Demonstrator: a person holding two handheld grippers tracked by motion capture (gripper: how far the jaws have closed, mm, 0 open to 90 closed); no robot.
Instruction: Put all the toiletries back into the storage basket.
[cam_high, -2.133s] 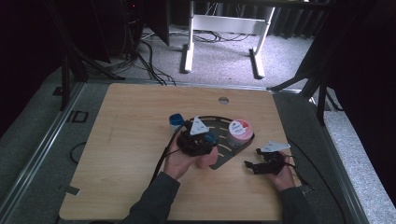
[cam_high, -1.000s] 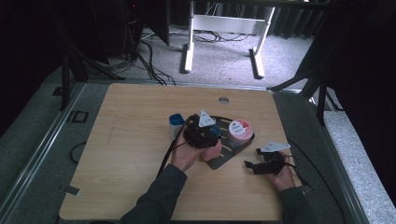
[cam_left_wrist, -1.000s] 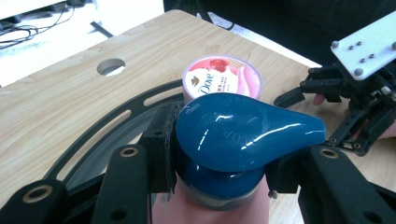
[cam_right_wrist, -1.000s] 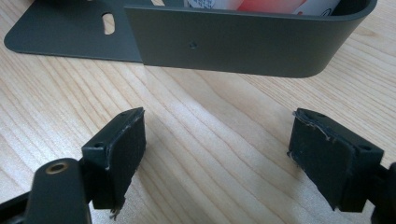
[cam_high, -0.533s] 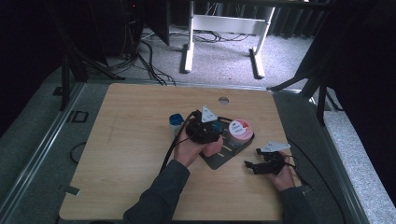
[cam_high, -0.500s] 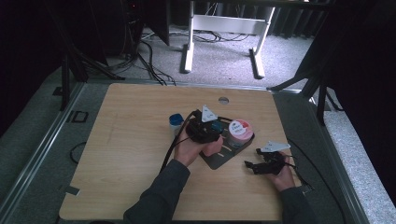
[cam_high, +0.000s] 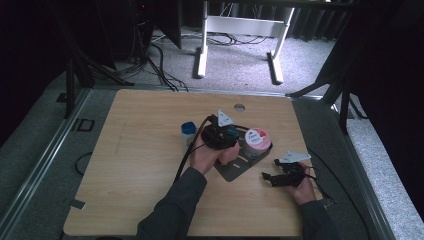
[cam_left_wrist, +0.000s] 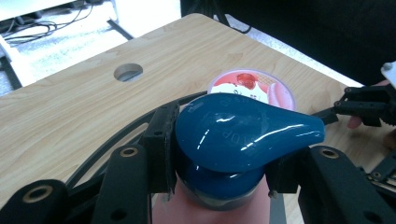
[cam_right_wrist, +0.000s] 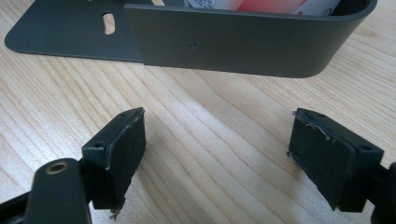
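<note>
My left gripper (cam_left_wrist: 222, 161) is shut on a bottle's glossy blue teardrop cap (cam_left_wrist: 243, 133), with a pad on each side of its collar; the pale pink bottle body (cam_left_wrist: 205, 207) hangs below. In the high view the left gripper (cam_high: 223, 134) holds the bottle over the near end of a dark metal rack (cam_high: 234, 171). A pink cup with a printed foil lid (cam_high: 256, 138) (cam_left_wrist: 254, 86) sits in the rack's curved end. My right gripper (cam_high: 270, 177) (cam_right_wrist: 222, 156) rests low over the table just right of the rack, open, nothing between its pads.
A small blue container (cam_high: 188, 129) stands left of the left gripper. A round cable hole (cam_high: 239, 107) lies at the table's far edge. The rack's curved wall (cam_right_wrist: 233, 44) stands right in front of the right gripper. Cables trail from both grippers.
The left gripper has drifted a little right and away from the person with the bottle, toward the pink cup. The right gripper has kept still.
</note>
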